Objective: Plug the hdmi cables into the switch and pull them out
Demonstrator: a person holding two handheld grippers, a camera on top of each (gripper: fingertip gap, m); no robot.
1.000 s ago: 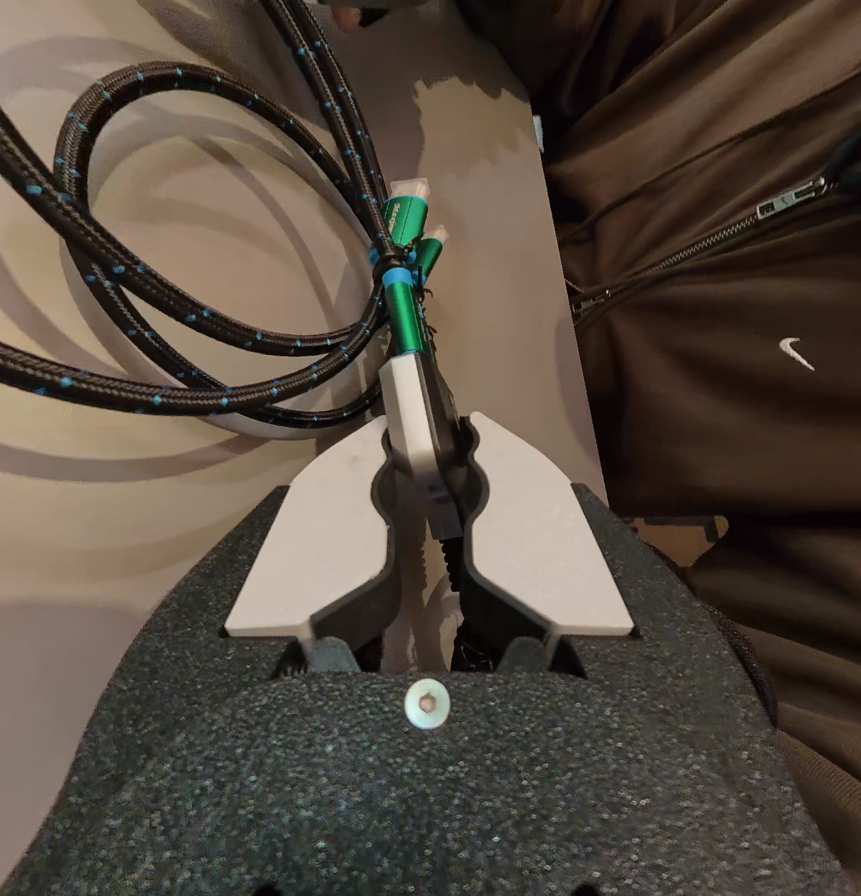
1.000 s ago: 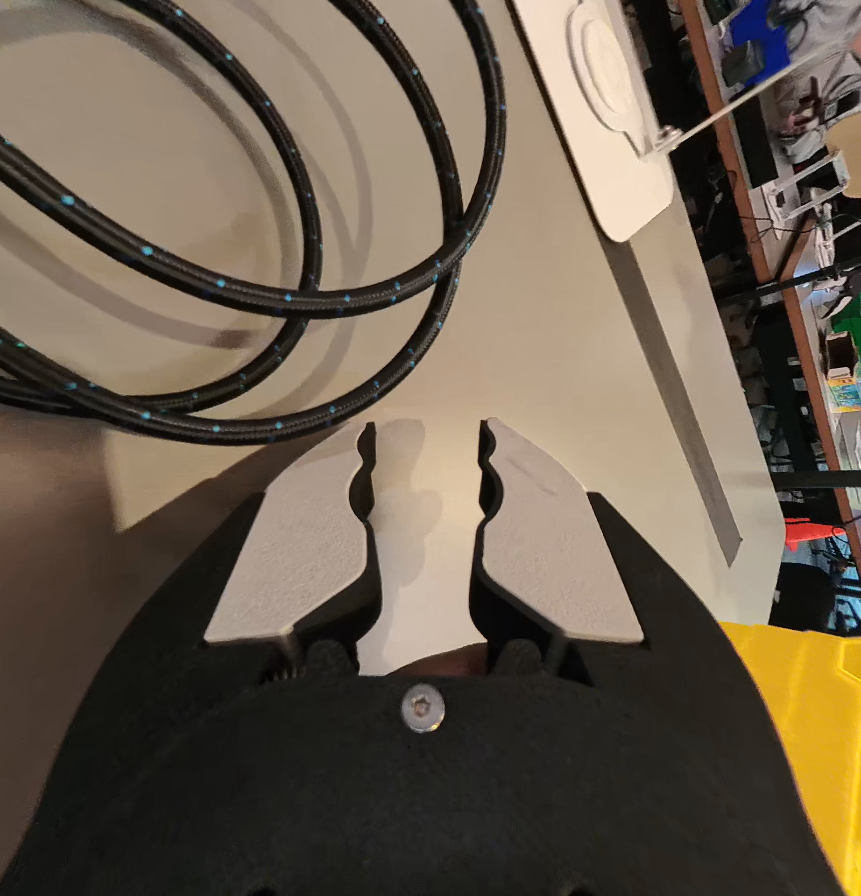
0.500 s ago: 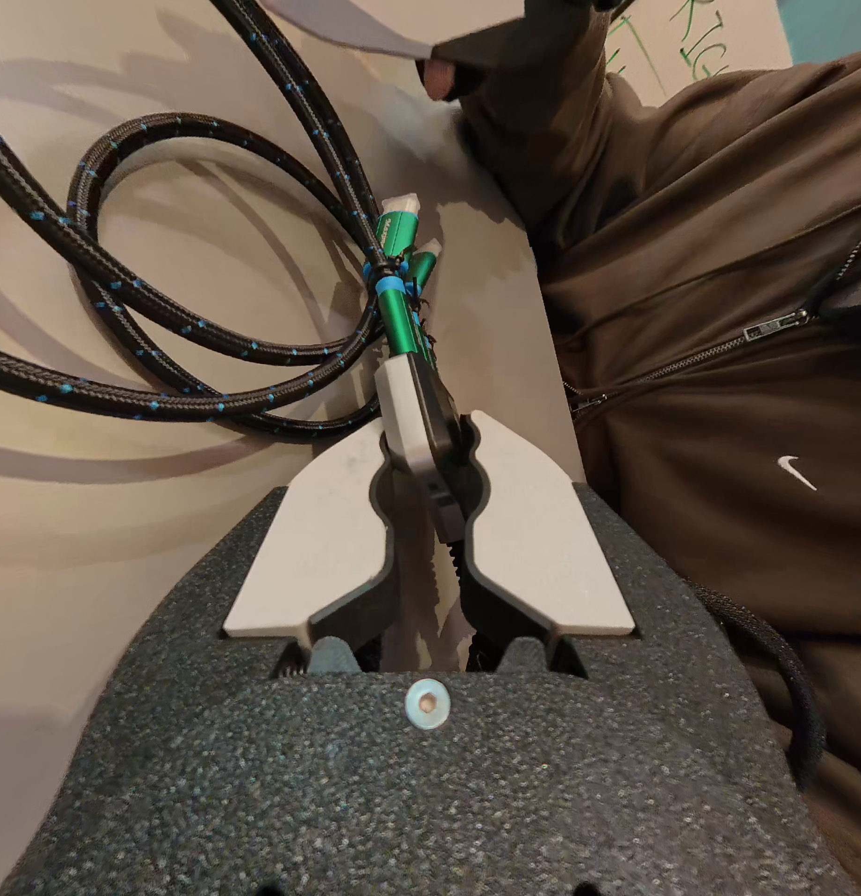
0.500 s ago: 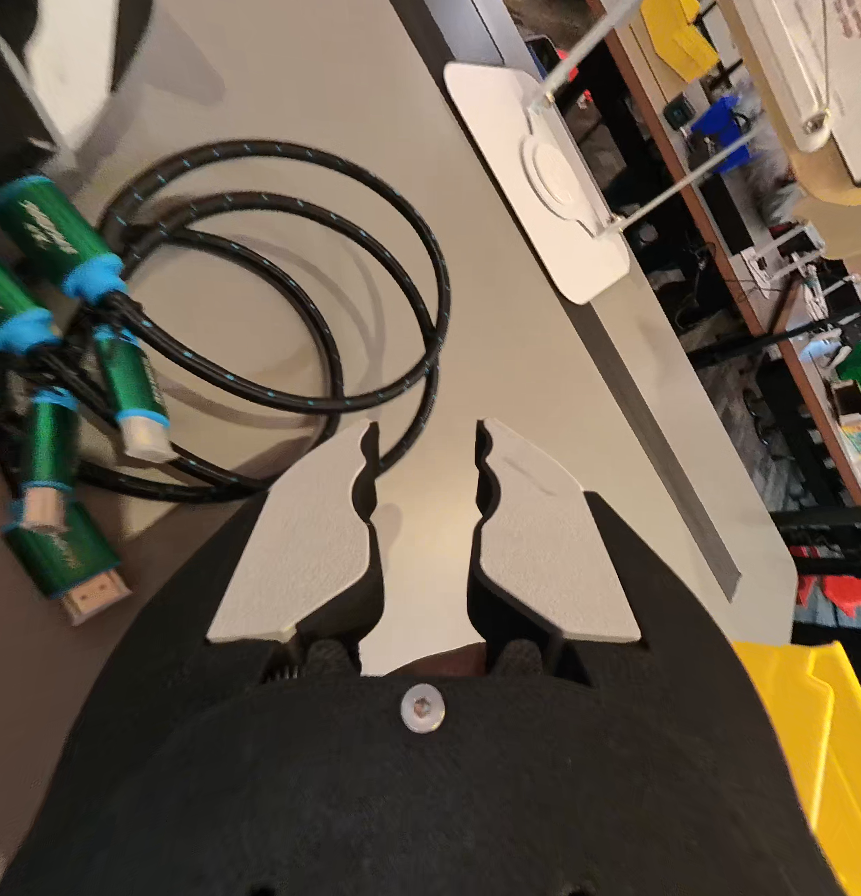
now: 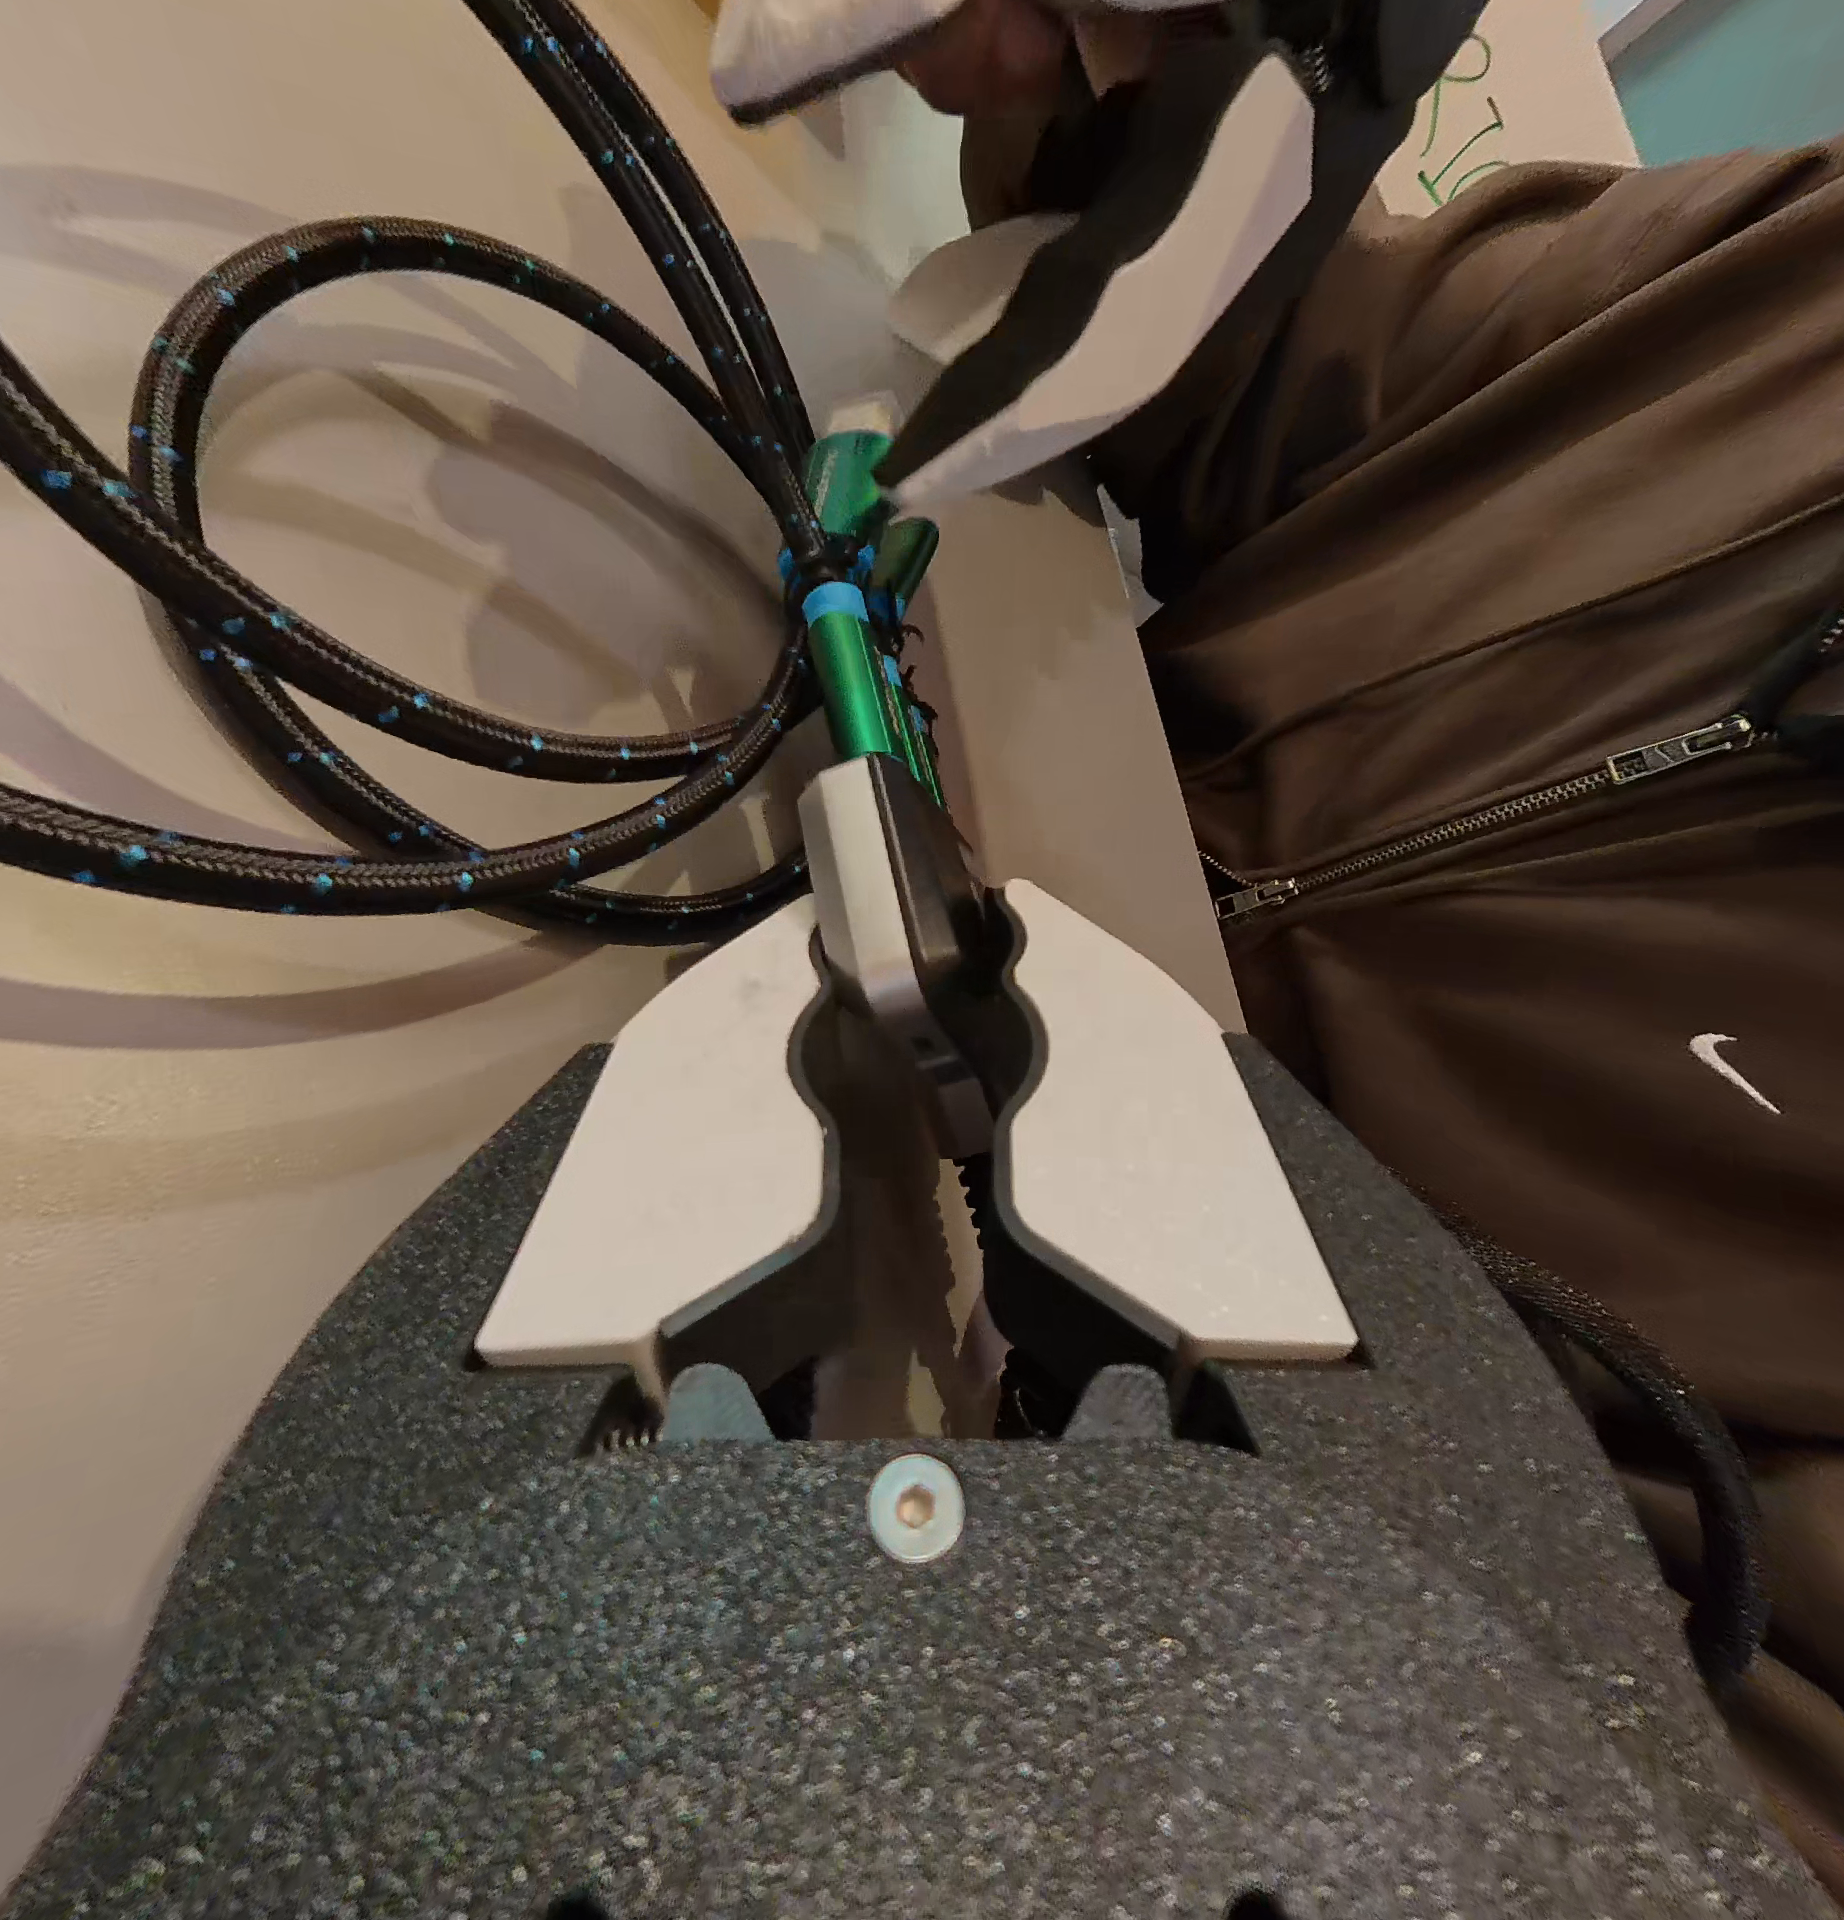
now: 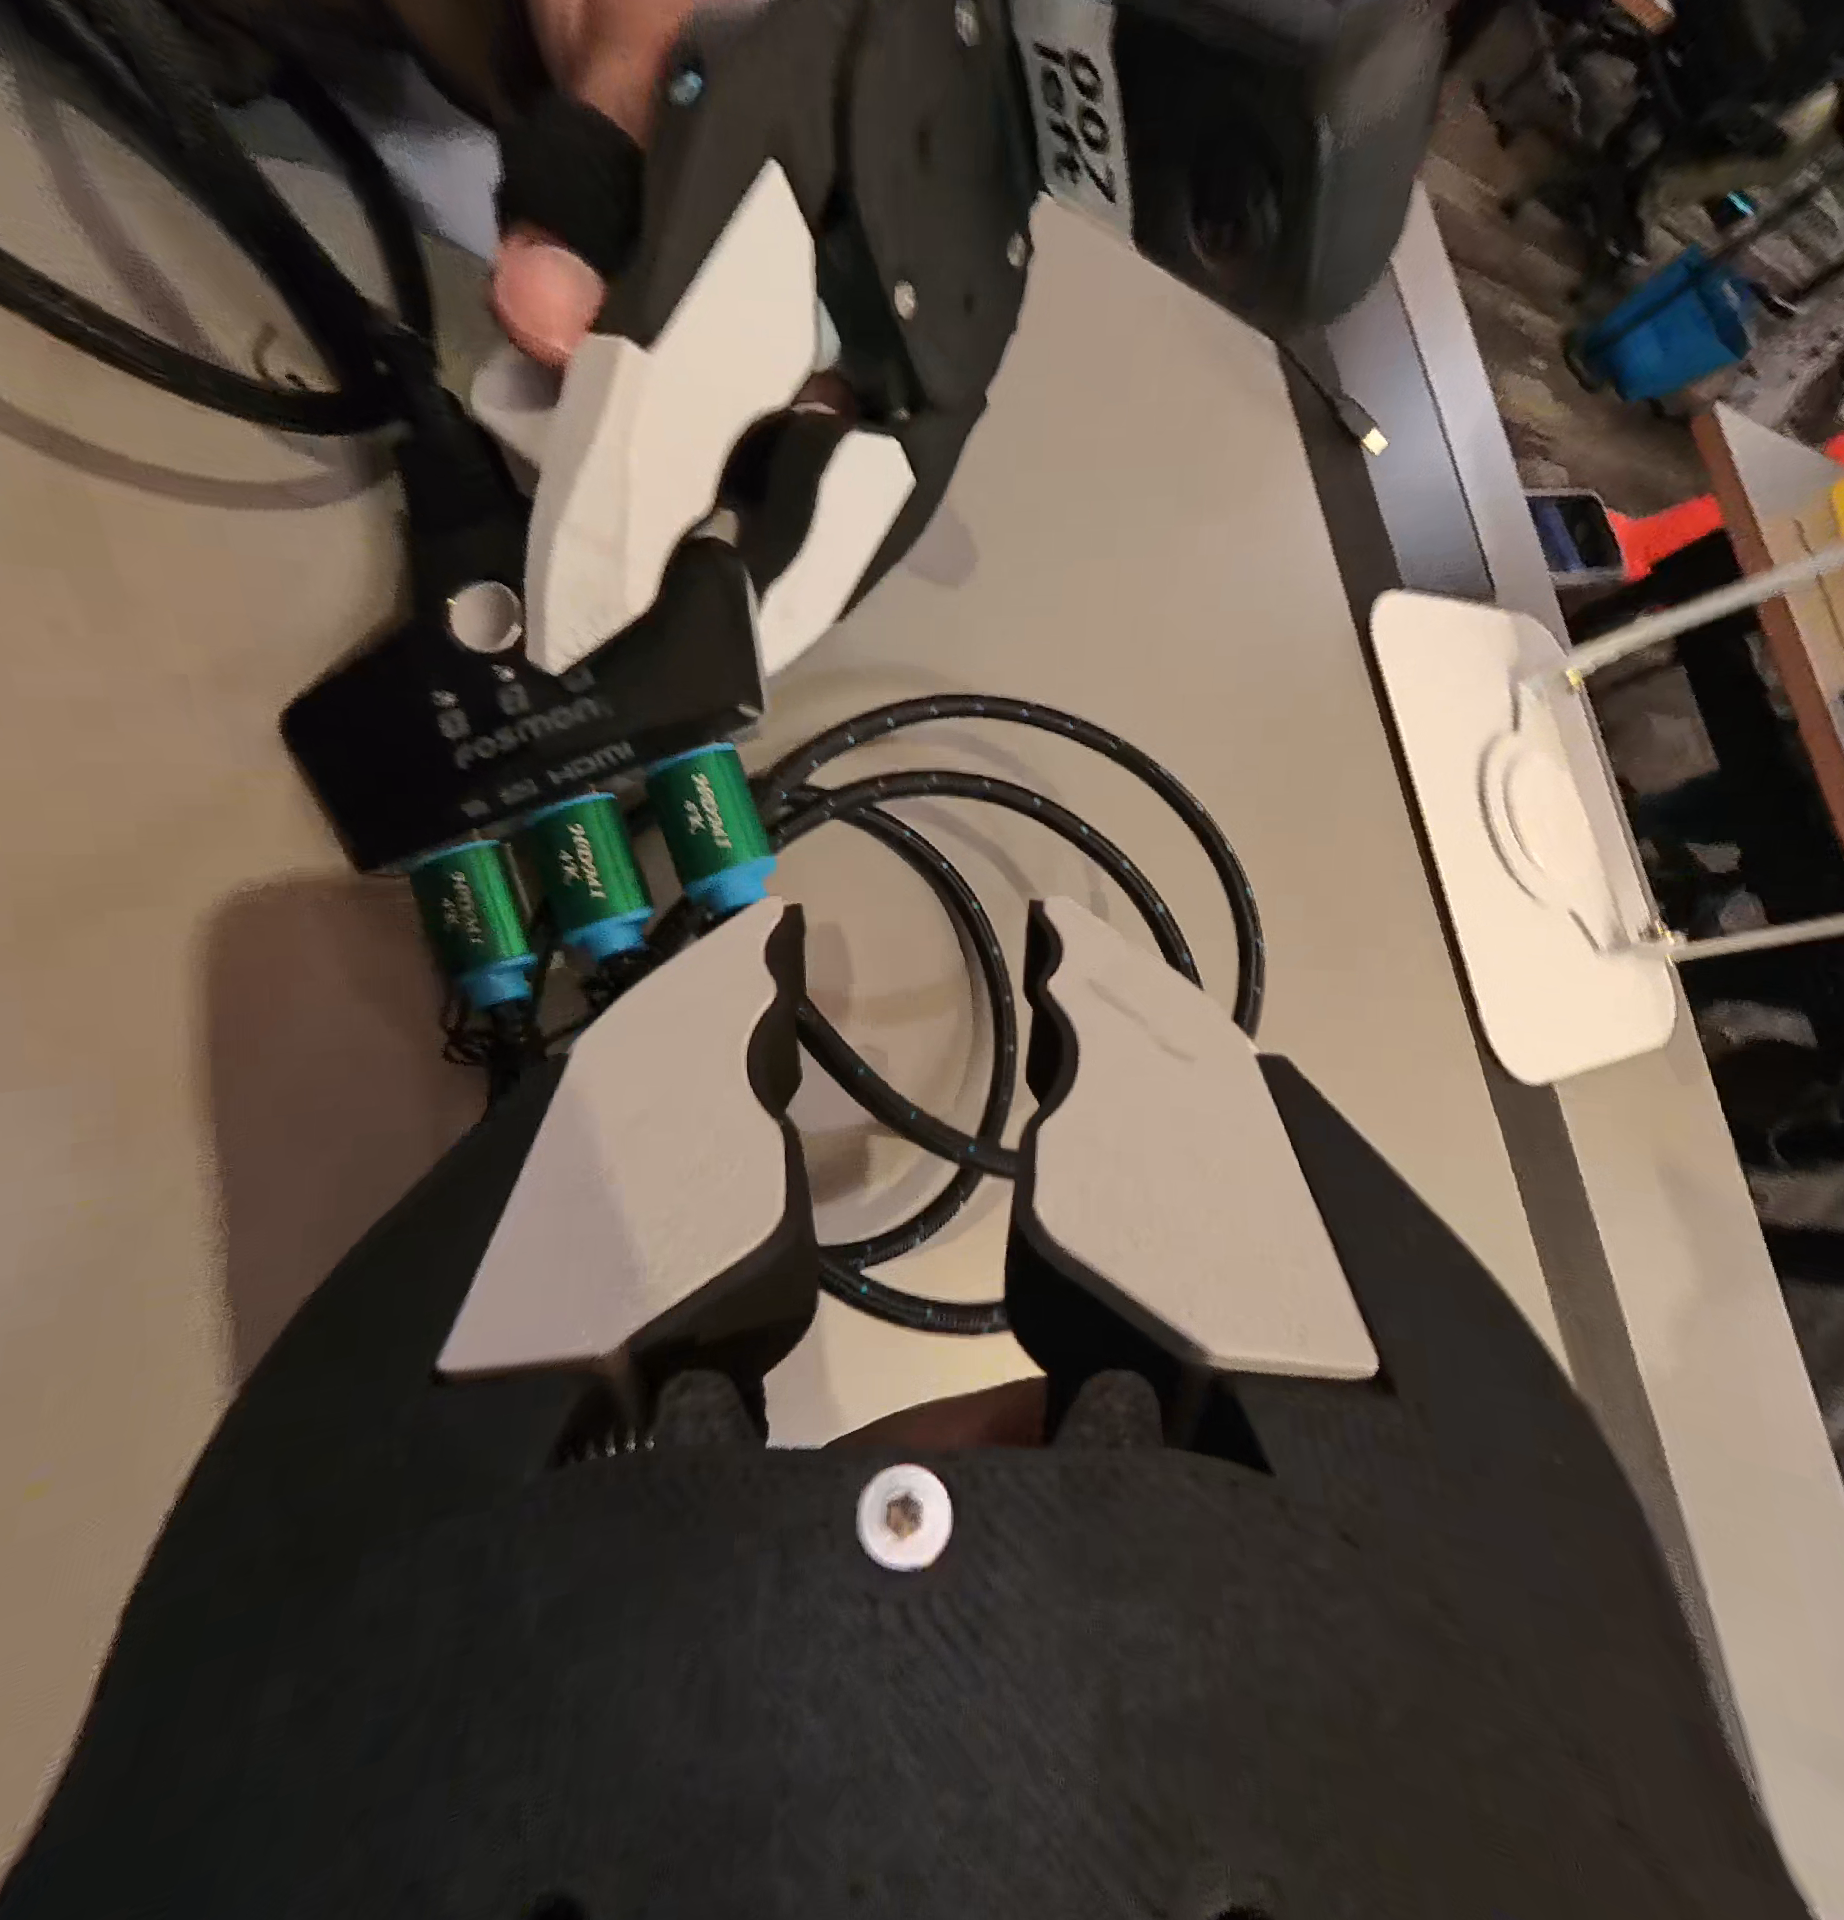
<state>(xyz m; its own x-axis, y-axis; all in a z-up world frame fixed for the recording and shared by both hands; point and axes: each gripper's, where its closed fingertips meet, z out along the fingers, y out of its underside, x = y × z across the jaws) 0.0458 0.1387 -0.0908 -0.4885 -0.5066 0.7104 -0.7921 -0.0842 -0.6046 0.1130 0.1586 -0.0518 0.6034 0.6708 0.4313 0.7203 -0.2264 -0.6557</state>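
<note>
Left wrist view: left gripper (image 5: 913,935) clamping a small black switch box (image 5: 923,883) edge-on, both pads pressing its flat sides. Green plugs (image 5: 856,675) with blue collars sticking out of the box's far end, braided black cables (image 5: 378,717) looping away over the beige table (image 5: 170,1143). Brown zipped jacket (image 5: 1520,831) filling the right side.

Right wrist view: right gripper (image 6: 913,971) hovering with jaws moderately apart and nothing between the pads, only table and a cable loop (image 6: 1001,1018) showing below. Sitting just beside 3 green plugs (image 6: 585,862) seated in the box (image 6: 523,727), left fingertip (image 6: 731,935) nearest the rightmost plug. White flat plate (image 6: 1500,831) lying near the table's right edge.
</note>
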